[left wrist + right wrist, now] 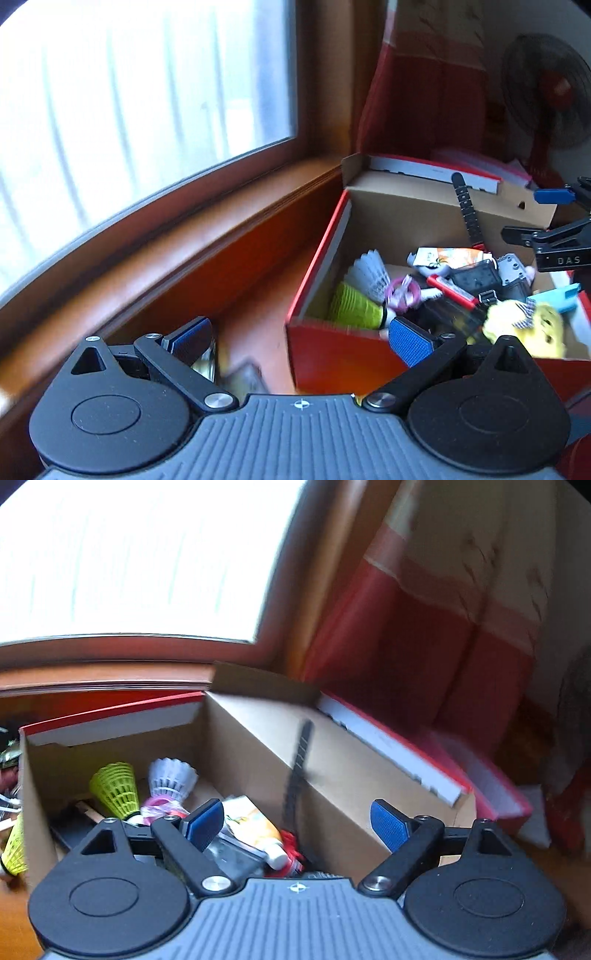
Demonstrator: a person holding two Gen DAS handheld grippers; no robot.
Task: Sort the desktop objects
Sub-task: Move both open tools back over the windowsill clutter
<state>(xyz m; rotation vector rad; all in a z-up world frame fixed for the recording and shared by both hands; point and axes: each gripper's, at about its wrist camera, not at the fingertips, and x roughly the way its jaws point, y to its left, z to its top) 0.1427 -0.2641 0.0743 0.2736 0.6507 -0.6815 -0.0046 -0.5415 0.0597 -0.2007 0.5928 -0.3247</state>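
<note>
Two fisheye views look along a pair of tools toward an open cardboard box (pixel 369 229) with red outer walls and plain brown inside, standing on a glossy reddish wooden bench (pixel 236 258) beneath a bright window (pixel 147 92).

The only readable writing is "DAS", in pale letters on the black body of the right hand-held gripper (pixel 546 218), which enters the left view from the right edge, above the box. That view does not show its finger spacing clearly; in its own view the right hand-held gripper (pixel 297 823) has its fingers spread wide apart, holding nothing. The left hand-held gripper (pixel 301 338) is also spread wide and empty, just outside the near left corner of the box. Their finger pads (pixel 410 341) are blue with a fine ribbed texture, on black plastic arms.

The sorted things lie heaped inside the box: a white feather shuttlecock (pixel 369 275), a yellow-green plastic mesh shuttlecock (pixel 354 306), a pink ring-shaped trinket (pixel 402 293), a squeezed tube (pixel 450 258) printed white and orange with print too blurred to read, a yellow soft toy (pixel 528 326), a light blue block (pixel 557 297), and a black perforated strap (pixel 467 210) leaning up the back wall. Another yellow-green shuttlecock (pixel 13 845) lies outside the box at its left.

A red cloth (pixel 424 627) hangs behind, near a dark fan (pixel 546 88).
</note>
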